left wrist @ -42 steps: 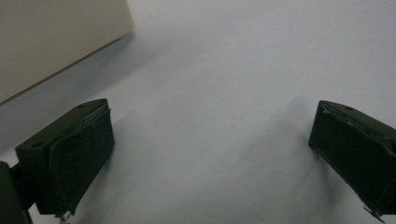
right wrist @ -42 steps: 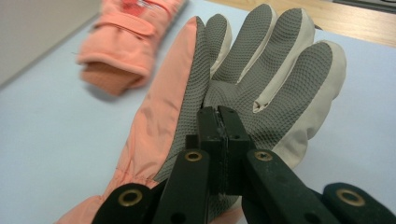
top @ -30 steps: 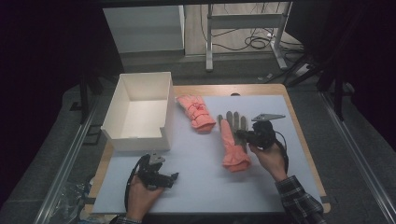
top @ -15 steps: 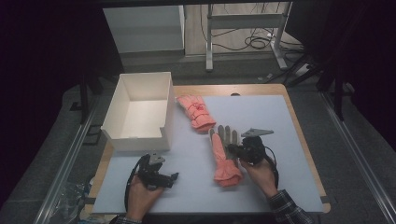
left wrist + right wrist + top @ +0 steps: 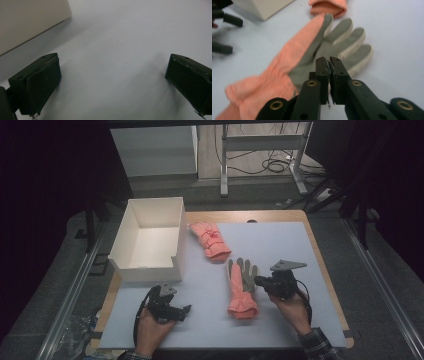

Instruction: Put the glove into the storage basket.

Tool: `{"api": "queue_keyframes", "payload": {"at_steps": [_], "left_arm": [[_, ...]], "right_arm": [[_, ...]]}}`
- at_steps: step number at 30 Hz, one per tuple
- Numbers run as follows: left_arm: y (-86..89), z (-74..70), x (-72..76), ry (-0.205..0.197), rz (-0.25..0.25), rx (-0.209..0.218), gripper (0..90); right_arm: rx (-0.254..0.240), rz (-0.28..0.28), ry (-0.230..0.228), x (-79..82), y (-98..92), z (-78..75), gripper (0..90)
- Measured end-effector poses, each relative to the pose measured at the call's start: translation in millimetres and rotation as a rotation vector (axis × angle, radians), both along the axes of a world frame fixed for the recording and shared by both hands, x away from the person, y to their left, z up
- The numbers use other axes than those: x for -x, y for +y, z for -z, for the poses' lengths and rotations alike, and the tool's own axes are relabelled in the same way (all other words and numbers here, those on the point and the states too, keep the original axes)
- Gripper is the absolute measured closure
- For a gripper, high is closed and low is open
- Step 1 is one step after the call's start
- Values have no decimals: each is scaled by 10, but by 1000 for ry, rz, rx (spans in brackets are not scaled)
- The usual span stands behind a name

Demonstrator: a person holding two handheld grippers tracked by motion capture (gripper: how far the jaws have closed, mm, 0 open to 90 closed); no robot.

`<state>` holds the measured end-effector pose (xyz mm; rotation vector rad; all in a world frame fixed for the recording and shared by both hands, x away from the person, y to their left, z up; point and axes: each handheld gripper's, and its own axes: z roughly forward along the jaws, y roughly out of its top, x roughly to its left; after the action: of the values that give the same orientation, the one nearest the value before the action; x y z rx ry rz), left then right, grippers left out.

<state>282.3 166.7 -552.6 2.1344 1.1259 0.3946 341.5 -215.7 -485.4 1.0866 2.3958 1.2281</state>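
The right tool [image 5: 328, 62] was pinching the gray-palmed glove [image 5: 312, 53] flat on the surface [image 5: 280, 250], probably to drag it, while the left tool [image 5: 112, 82] waited spread.

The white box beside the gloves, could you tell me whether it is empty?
Empty: the white box shows bare floor inside; both gloves lie outside.
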Motion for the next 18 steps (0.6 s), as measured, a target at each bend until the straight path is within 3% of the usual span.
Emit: {"api": "queue_keyframes", "payload": {"at_steps": [5, 11, 18], "left_arm": [[0, 0, 0, 0, 0, 0, 2], [0, 0, 0, 0, 0, 0, 2], [0, 0, 0, 0, 0, 0, 2]], "right_arm": [[23, -39, 30, 149, -116, 135, 891], [60, -73, 45, 349, -124, 301, 891], [63, -101, 55, 422, -65, 379, 891]]}}
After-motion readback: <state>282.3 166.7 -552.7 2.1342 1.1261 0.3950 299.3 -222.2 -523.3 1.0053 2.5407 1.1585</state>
